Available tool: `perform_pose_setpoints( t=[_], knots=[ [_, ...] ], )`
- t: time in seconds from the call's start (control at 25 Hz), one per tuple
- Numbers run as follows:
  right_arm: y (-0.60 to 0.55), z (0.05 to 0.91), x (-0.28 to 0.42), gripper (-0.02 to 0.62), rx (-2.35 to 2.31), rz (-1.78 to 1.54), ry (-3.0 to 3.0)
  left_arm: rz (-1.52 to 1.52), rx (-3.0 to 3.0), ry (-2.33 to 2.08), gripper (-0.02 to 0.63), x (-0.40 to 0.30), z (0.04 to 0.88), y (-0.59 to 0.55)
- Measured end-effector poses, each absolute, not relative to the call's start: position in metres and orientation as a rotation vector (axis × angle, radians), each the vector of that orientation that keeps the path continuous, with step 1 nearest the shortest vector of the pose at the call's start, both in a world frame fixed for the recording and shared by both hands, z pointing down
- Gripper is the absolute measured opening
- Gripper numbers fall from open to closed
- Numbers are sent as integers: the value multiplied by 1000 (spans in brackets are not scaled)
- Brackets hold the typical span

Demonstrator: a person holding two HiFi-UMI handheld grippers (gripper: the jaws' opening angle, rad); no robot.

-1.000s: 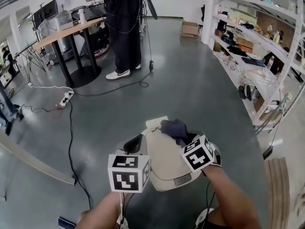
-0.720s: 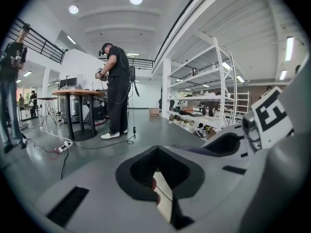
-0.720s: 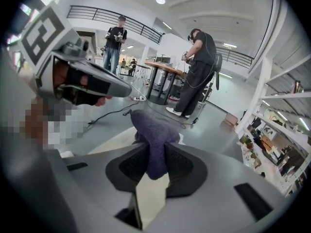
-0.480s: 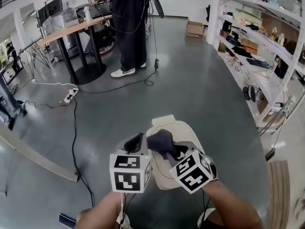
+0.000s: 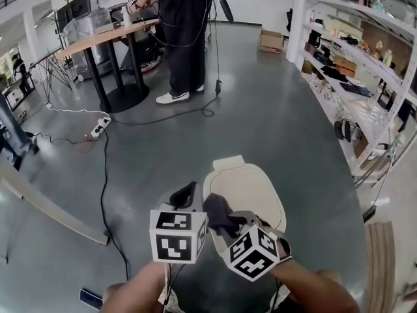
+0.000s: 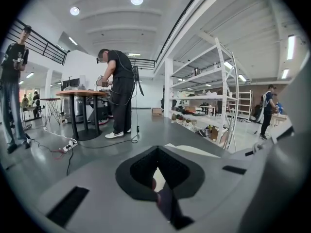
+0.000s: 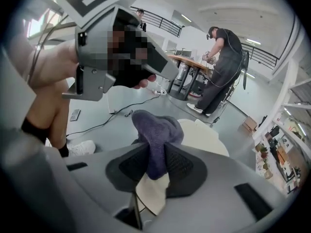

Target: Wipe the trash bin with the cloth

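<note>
Right gripper (image 7: pixel 154 154) clenched on a purple cloth (image 7: pixel 156 127), pressing it to the near left part of the cream trash bin (image 5: pixel 251 188). Left gripper (image 5: pixel 184 194), jaws closed on nothing, sits just beside the bin. Beyond, across the grey floor (image 5: pixel 273 109), a person (image 5: pixel 186 31) stands at a table (image 5: pixel 104 38); shelves (image 5: pixel 352 64) line the right.

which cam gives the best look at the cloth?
Right gripper view: the cloth is close-up, clamped in the right gripper. Head view shows it small, partly behind that gripper. Left gripper view doesn't clearly show it.
</note>
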State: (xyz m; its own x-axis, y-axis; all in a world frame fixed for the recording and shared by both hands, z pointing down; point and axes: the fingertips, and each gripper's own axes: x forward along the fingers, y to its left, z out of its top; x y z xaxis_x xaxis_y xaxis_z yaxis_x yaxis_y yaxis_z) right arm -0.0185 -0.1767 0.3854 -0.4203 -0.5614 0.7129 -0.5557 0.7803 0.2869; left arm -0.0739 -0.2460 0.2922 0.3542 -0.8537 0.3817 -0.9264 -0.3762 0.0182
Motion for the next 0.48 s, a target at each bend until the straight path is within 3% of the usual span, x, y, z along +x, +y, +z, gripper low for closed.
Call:
perform_pose_setpoints(
  t=[0.48],
  knots=[
    [-181, 383, 6, 89, 894, 46, -2139, 452, 2468, -1544, 0, -46, 290, -237]
  ],
)
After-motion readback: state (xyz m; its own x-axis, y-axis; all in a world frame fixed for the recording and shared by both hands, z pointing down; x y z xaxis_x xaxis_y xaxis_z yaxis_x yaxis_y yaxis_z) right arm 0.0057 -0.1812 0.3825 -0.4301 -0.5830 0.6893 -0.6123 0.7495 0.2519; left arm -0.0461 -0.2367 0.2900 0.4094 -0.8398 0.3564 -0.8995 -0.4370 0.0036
